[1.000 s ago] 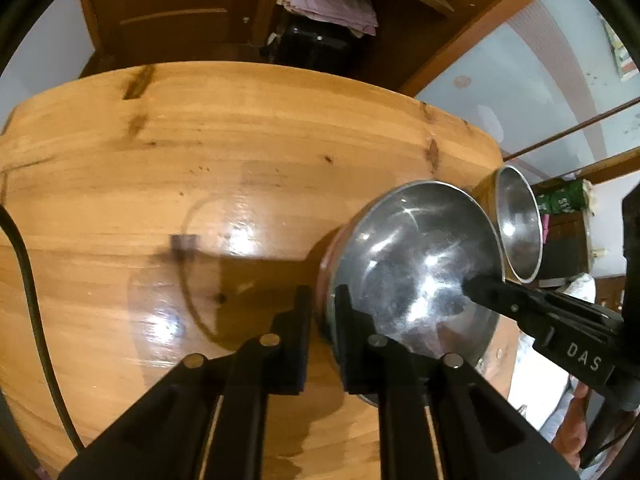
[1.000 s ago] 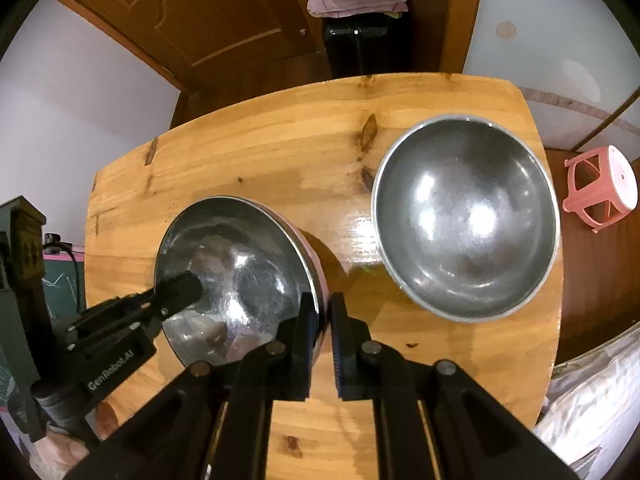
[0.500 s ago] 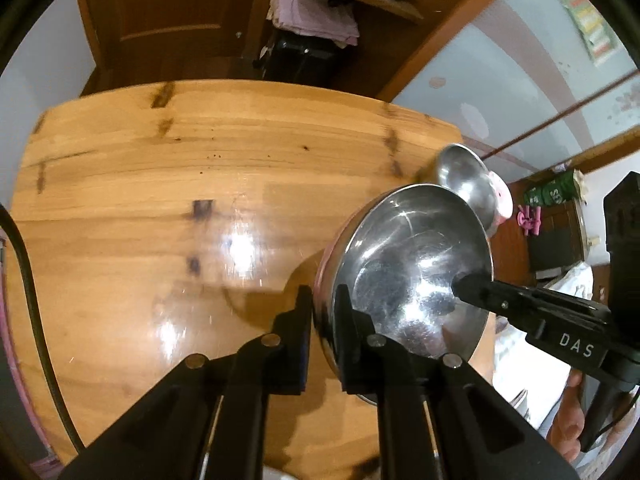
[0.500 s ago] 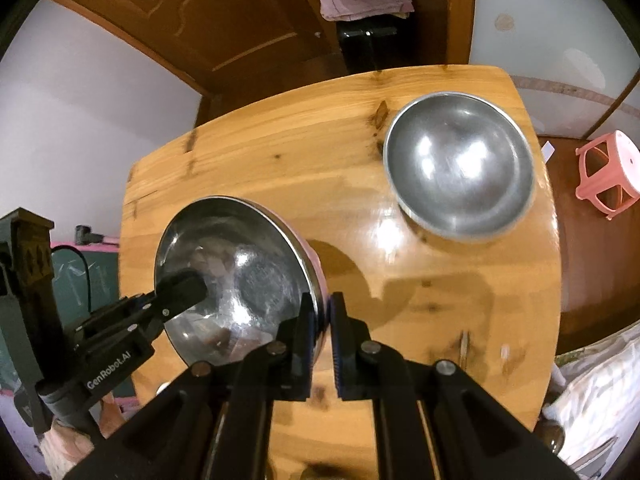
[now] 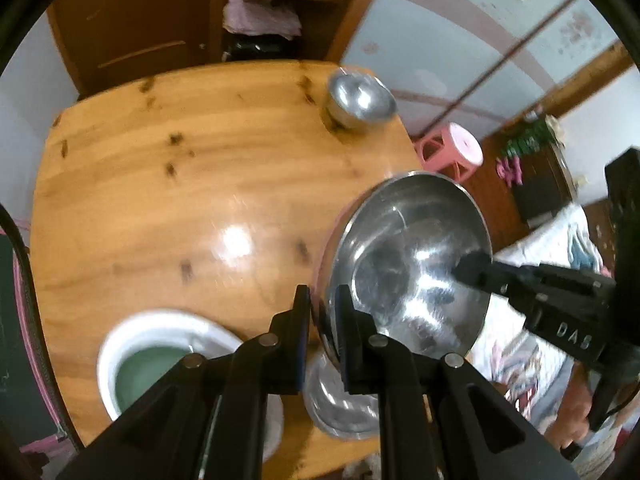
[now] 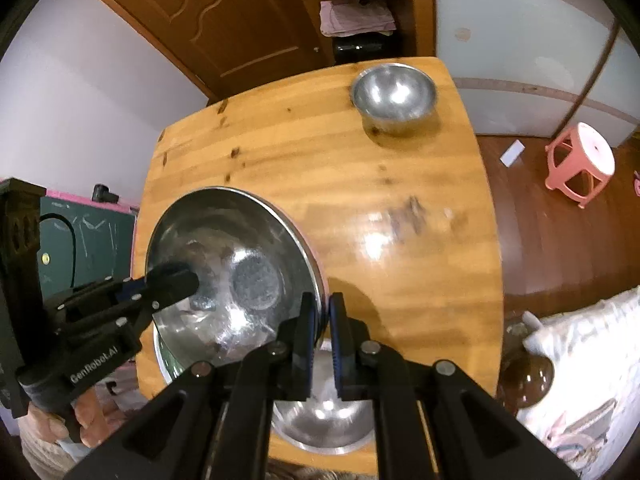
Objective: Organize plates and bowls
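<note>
Tools (image 5: 323, 320) (image 6: 325, 332) grip steel bowl (image 5: 408, 268) above another bowl (image 6: 324, 420).

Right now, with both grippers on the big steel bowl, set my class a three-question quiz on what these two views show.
1. True or false: the large steel bowl rests flat on the wooden table.
2. Which grips the bowl's rim? A: left gripper only. B: right gripper only. C: both.
3. Fill in: beyond the table's edge stands a pink ____.

Key
1. False: it is held tilted, above another steel bowl.
2. C: each pair of jaws pinches the rim, on opposite sides.
3. Stool.
</note>
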Demonstrator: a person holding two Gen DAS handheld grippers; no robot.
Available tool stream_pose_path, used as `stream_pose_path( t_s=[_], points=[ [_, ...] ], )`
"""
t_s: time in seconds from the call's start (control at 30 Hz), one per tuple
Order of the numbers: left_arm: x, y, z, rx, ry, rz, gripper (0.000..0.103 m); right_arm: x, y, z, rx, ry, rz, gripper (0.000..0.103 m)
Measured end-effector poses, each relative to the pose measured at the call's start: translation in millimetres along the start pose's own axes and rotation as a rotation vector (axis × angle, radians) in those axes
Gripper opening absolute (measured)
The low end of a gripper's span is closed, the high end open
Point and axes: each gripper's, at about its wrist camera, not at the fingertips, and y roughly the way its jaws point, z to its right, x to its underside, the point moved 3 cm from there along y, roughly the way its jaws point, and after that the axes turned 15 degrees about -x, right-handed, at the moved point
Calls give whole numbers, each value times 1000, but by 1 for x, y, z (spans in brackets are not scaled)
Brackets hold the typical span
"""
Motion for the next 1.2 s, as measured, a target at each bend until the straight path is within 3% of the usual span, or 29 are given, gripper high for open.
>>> stream_pose_path(
  t_s=[0.27,0.5,1.0,1.2],
  points=[
    [77,25,29,30,48,-83,11,71,3,20,39,15,-33,7],
    [110,71,25,24,24,-174,11,107,46,43,51,66,-117,7],
    [109,89,27,-12,65,-175,12,118,70,55,70,77,-155,7],
    [104,83,32,-13,77,-149,31,114,67,53,81,68,-141,8]
  ],
)
